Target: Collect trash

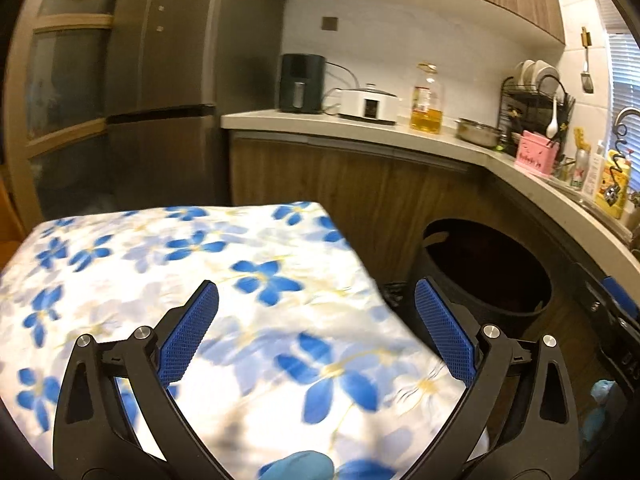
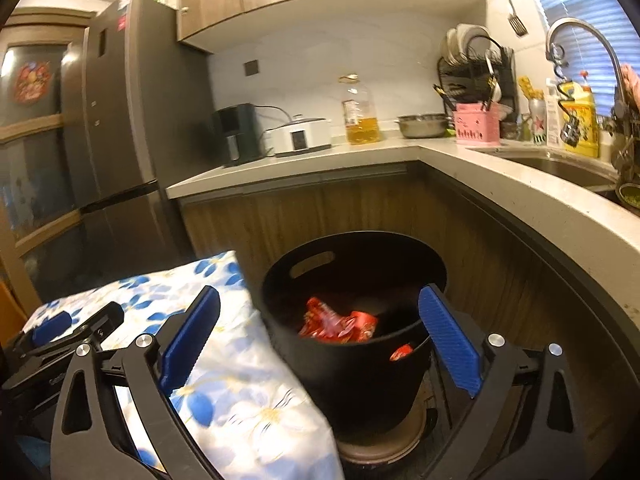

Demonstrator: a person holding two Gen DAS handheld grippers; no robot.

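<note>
A black round bin (image 2: pixel 352 364) with handle slots stands on the floor beside a table covered in a white cloth with blue flowers (image 2: pixel 240 392). Red crumpled wrappers (image 2: pixel 340 322) lie inside the bin. My right gripper (image 2: pixel 320 328) is open and empty, held over the bin's near rim. My left gripper (image 1: pixel 316 328) is open and empty above the flowered cloth (image 1: pixel 180 280); the bin (image 1: pixel 488 272) shows to its right, its inside dark. The left gripper also shows at the lower left of the right wrist view (image 2: pixel 68 332).
An L-shaped countertop (image 2: pixel 304 164) runs behind and to the right, with an air fryer (image 2: pixel 236 132), a white cooker (image 2: pixel 300 136), an oil bottle (image 2: pixel 360 112), a steel bowl (image 2: pixel 424 124), a dish rack (image 2: pixel 476 60) and a sink (image 2: pixel 560 168). A fridge (image 2: pixel 120 120) stands at left.
</note>
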